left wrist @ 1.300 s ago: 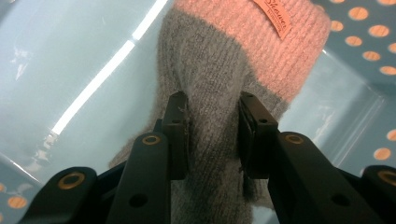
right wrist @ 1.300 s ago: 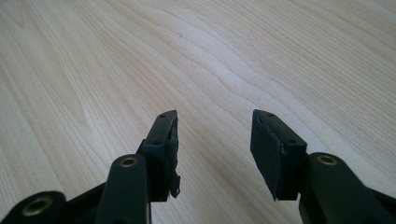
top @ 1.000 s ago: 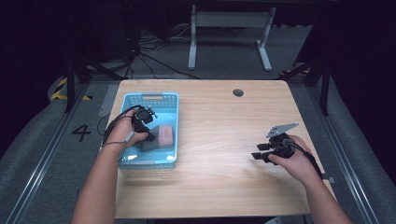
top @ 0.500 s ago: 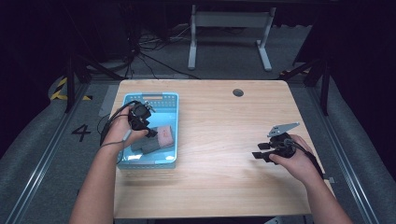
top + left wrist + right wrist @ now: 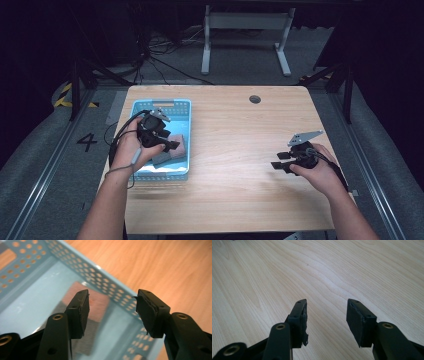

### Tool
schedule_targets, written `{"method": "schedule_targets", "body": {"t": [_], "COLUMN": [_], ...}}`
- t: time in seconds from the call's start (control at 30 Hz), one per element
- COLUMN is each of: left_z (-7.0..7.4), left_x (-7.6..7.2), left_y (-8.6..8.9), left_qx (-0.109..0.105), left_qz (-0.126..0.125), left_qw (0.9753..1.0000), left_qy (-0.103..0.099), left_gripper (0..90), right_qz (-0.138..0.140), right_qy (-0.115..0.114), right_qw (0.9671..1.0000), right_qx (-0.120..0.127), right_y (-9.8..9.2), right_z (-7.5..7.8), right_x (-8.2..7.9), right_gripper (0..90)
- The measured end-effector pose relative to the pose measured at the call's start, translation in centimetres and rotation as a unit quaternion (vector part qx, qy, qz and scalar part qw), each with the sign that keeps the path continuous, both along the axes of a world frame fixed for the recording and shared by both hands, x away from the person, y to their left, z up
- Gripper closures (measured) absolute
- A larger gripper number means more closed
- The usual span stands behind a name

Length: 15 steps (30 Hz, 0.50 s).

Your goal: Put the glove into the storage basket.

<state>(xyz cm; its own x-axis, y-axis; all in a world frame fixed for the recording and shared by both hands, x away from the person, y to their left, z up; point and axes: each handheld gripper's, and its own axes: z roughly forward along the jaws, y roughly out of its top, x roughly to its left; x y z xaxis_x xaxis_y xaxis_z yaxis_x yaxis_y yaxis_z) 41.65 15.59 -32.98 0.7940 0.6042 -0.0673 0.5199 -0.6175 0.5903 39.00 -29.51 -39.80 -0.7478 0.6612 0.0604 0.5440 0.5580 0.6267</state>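
Fingers of left gripper [image 5: 111, 312] are apart w/ nothing between them, hovering over the blue basket [image 5: 184, 109], which sits near the surface's [image 5: 235, 195] left edge. Pink-and-grey block [image 5: 98, 303] lies flat inside basket by its right wall, just below & beyond the fingertips, not touching. Right gripper [image 5: 278, 160] near right edge, fingers apart too, above bare wood.
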Motion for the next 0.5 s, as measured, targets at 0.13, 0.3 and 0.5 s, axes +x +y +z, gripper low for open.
{"method": "schedule_targets", "body": {"t": [0.13,0.3,0.5], "left_z": [-0.1,-0.9,-1.9], "left_x": [-1.4,-2.7,-3.8], "left_y": [-1.5,-3.7,-5.6], "left_qx": [-0.013,-0.015,-0.017], "left_qz": [-0.024,-0.044,-0.057], "left_qw": [0.9996,0.9989,0.9981], "left_qy": [0.004,0.007,0.012], "left_gripper": [44.1,45.0,43.9], "right_qz": [0.001,0.0,0.001], "right_qy": [0.0,0.003,0.002], "right_qw": [1.0,1.0,1.0], "right_qx": [0.0,0.0,-0.001], "right_y": [0.0,-0.1,-0.2], "right_z": [0.1,0.0,0.0], "right_x": [-0.1,0.0,0.0], "right_gripper": [52.3,52.0,51.9]}}
